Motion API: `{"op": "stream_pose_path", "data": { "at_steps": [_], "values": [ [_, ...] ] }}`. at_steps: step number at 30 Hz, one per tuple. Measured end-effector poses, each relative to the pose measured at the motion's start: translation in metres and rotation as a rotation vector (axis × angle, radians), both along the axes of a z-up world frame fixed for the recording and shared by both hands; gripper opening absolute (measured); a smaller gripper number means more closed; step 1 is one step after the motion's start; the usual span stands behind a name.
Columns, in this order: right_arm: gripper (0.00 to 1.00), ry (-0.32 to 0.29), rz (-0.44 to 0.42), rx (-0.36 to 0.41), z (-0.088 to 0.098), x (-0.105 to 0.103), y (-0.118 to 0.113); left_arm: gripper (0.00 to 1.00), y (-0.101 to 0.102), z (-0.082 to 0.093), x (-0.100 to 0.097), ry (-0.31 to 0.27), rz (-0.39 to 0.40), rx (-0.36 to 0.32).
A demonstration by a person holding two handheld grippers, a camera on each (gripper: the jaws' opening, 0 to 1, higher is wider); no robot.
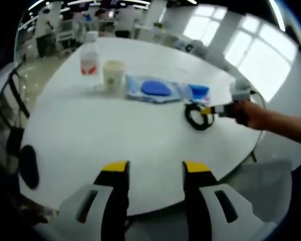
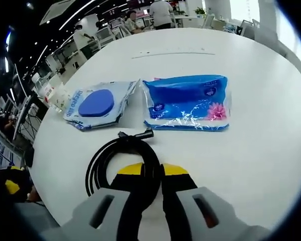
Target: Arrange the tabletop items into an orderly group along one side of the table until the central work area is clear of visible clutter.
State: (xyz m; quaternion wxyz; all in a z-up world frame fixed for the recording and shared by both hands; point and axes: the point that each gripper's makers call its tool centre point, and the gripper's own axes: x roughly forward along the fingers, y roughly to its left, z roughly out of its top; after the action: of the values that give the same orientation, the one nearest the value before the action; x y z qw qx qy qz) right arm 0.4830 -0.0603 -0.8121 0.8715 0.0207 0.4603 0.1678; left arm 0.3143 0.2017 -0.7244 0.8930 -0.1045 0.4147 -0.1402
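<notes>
In the left gripper view, the left gripper [image 1: 154,168] is hovering released at the bottom centre of the frame, its two yellow-tipped jaws standing well apart above the near edge of the round white table [image 1: 115,135] with nothing between them. One dark oval object [image 1: 28,165] is lying at the lower left, near the table's rim; what it is cannot be told.

Across the middle of that frame, a row of items is sitting along the far side of the table. Counting from the left: one clear bottle [image 1: 89,61] with a red label, one pale paper cup [image 1: 114,74] just beside it, one flat wipes pack with a blue oval lid [image 1: 155,89], and one blue tissue pack [image 1: 198,92] at the right end. Below the tissue pack, one coiled black cable [image 1: 197,116] is lying on the table, and the right gripper [image 1: 215,110], held by a person's hand [image 1: 251,113] reaching in from the right edge, is touching the coil.

In the right gripper view, the right gripper [image 2: 152,173] is clenching at the bottom centre, its two yellow pads pressing onto a strand of the black cable [image 2: 121,155], whose loops are spreading to the lower left. Above it, the wipes pack [image 2: 97,103] is lying at the centre left and the blue tissue pack [image 2: 186,102] at the centre right, side by side and just apart. The bottle [image 2: 49,93] and cup [image 2: 60,97] are showing small at the left edge.
</notes>
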Motion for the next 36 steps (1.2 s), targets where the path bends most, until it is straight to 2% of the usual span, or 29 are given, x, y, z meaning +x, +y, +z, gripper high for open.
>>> {"op": "stream_pose_path", "data": {
  "at_steps": [10,19,23,24,28,32,36],
  "values": [
    [0.14,-0.005,0.0,-0.002,0.006,0.005,-0.004,0.39,0.002,0.002,0.001,-0.01,0.012,-0.01],
    [0.23,-0.006,0.024,-0.004,0.015,0.009,-0.007,0.4,0.003,0.004,0.003,-0.021,0.019,-0.015],
    [0.31,-0.039,0.049,0.04,0.027,0.014,-0.003,0.4,0.002,0.005,0.003,-0.026,0.016,-0.017],
    [0.35,-0.059,0.065,0.069,0.034,0.016,0.001,0.4,0.001,0.005,0.003,-0.026,0.014,-0.019],
    [0.43,-0.128,0.112,0.085,0.053,0.021,0.005,0.41,0.0,0.006,0.003,-0.031,0.008,-0.019],
    [0.5,-0.173,0.129,0.106,0.071,0.02,0.006,0.42,-0.001,0.006,0.004,-0.036,0.0,-0.022],
    [0.6,-0.209,0.155,0.143,0.09,0.008,0.012,0.43,-0.002,0.008,0.004,-0.042,-0.011,-0.021]
  ]
}}
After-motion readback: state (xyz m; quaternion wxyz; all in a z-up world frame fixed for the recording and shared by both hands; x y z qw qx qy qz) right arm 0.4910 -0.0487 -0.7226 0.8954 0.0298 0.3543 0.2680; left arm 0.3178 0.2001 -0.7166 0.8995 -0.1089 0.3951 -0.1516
